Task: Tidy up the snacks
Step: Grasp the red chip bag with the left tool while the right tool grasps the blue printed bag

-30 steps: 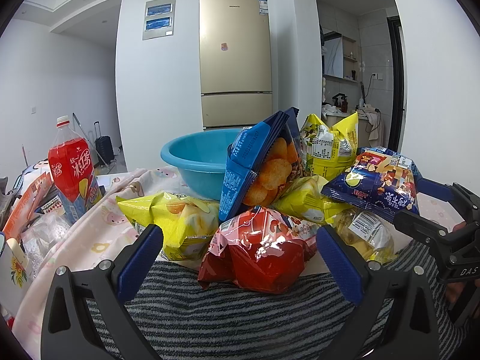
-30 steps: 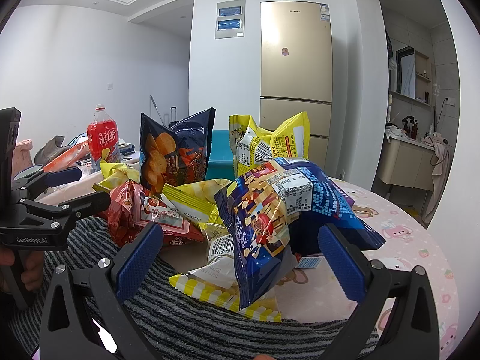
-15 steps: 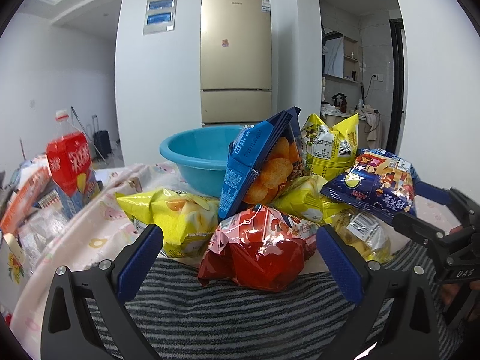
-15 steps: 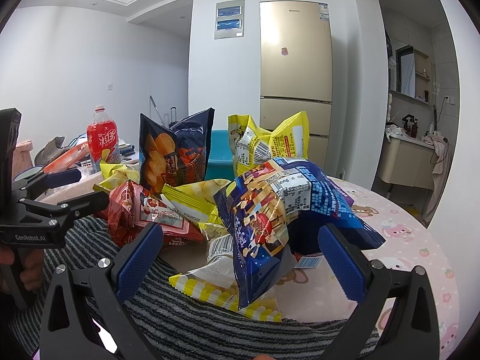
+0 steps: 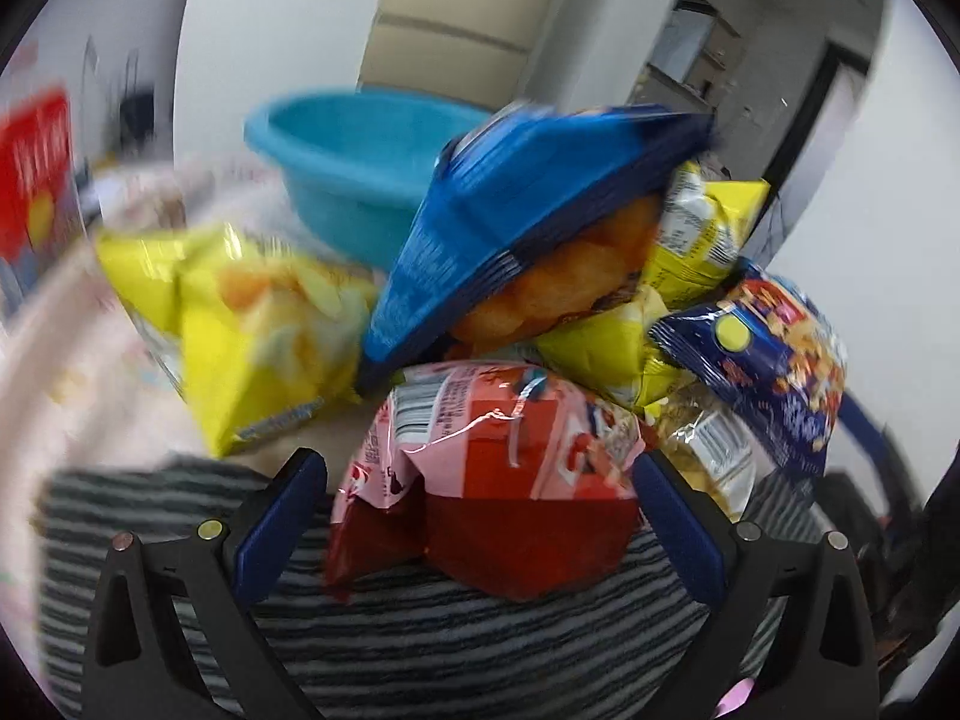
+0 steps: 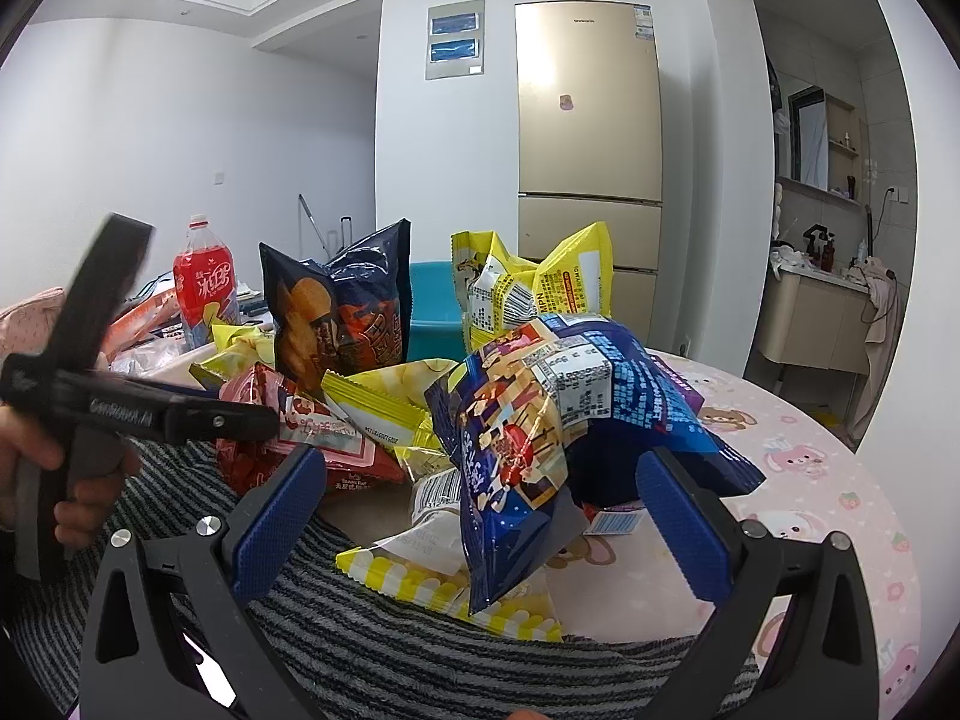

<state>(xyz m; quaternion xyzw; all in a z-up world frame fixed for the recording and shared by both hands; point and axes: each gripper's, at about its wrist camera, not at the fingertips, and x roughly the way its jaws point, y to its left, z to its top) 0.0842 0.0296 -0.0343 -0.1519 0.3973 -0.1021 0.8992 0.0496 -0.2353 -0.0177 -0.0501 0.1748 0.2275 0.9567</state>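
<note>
A heap of snack bags lies on the table in front of a teal basin [image 5: 366, 162]. In the left wrist view my left gripper [image 5: 480, 516] is open, its blue fingers on either side of a red bag [image 5: 498, 492]. Behind the red bag lean a blue chip bag [image 5: 516, 204], a yellow bag [image 5: 258, 324] and a dark blue snack bag [image 5: 774, 360]. In the right wrist view my right gripper [image 6: 480, 516] is open around that dark blue snack bag [image 6: 540, 420], which rests on a yellow-striped packet [image 6: 444, 576]. The left gripper [image 6: 252, 420] shows at the left, tilted over the red bag [image 6: 300, 420].
A red drink bottle [image 6: 204, 288] stands at the far left among clutter. A grey striped cloth [image 5: 420, 648] covers the near table edge, with a pink cartoon tablecloth [image 6: 828, 480] to the right. A gold fridge [image 6: 588, 150] stands against the back wall.
My left gripper has tipped down and pushed forward, so the red bag now sits between its fingers; its view is blurred by motion. The right gripper has stayed in place.
</note>
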